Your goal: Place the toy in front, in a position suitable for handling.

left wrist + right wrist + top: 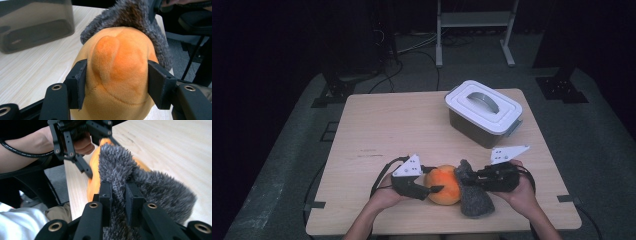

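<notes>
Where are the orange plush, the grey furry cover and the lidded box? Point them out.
orange plush (117,62), left gripper view, its rounded front.
grey furry cover (155,187), right gripper view, its shaggy middle.
lidded box (484,107), high view, its white lid.

**Three cameras, one tabletop**

The high view looks forward and down from above the person's side, taking in the whole wooden table (377,125) from well back. The left gripper view sits close behind its own jaws, facing the orange plush toy (117,72) (with grey fur beyond). The right gripper view, equally close, faces the grey furry cover (140,182). All three share toy and cover.
</notes>
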{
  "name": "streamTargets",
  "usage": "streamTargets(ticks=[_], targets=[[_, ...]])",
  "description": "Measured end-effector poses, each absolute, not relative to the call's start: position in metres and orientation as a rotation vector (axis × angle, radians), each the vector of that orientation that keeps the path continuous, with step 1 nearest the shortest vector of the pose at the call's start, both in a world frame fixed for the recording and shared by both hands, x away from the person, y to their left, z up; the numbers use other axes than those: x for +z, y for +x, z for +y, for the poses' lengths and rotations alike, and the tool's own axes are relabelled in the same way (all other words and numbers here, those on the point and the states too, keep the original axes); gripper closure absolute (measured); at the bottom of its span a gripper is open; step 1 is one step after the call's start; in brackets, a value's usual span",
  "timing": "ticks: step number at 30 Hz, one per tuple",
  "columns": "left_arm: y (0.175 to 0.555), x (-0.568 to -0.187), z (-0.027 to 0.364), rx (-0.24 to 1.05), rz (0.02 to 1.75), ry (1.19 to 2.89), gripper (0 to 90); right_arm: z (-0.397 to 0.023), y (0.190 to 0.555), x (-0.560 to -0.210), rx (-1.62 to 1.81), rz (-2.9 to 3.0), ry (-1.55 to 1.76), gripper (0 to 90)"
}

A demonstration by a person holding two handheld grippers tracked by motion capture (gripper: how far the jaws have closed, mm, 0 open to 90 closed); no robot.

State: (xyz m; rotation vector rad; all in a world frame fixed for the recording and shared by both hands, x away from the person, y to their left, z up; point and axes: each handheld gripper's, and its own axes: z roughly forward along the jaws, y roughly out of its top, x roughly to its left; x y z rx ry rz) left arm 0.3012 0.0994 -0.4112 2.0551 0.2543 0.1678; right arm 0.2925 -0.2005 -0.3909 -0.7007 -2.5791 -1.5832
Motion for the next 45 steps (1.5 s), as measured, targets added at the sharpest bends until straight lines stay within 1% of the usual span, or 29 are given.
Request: streamTargets(ticks=[4,7,12,15,22,27,30,35,38,42,45], targets=[[0.303,-0.413,0.101,0.158,0.28,2.039,38.0,-0.21,0.297,-0.402,-1.534,-2.597,-0.743,77.0],[0.305,-0.414,0.102,0.151,0.286,2.034,37.2,-0.215,0.297,-0.401,-1.543,-2.587,-0.764,77.1],[0.3,-0.416,0.095,0.154,0.248,2.037,36.2,-0.2,0.293,-0.386,-1.628,-2.568,-0.682,76.8],[0.299,-0.415,0.094,0.162,0.253,2.034,36.2,-0.194,0.292,-0.388,-1.601,-2.584,-0.666,76.8],[0.301,-0.415,0.095,0.161,0.272,2.026,36.1,-0.216,0.3,-0.401,-1.567,-2.54,-0.774,76.8],[0.297,-0.414,0.09,0.174,0.249,2.037,35.7,-0.203,0.295,-0.387,-1.625,-2.538,-0.699,76.5],[0.298,-0.415,0.092,0.168,0.253,2.036,35.9,-0.197,0.294,-0.389,-1.594,-2.567,-0.675,76.3],[0.299,-0.415,0.093,0.159,0.259,2.03,35.7,-0.212,0.299,-0.4,-1.555,-2.552,-0.724,76.2],[0.299,-0.415,0.091,0.164,0.255,2.033,35.4,-0.216,0.3,-0.4,-1.55,-2.546,-0.742,76.2],[0.297,-0.416,0.088,0.16,0.241,2.033,34.6,-0.207,0.296,-0.389,-1.63,-2.511,-0.691,76.1],[0.296,-0.416,0.088,0.171,0.242,2.038,34.7,-0.194,0.293,-0.384,-1.618,-2.559,-0.657,76.0]])
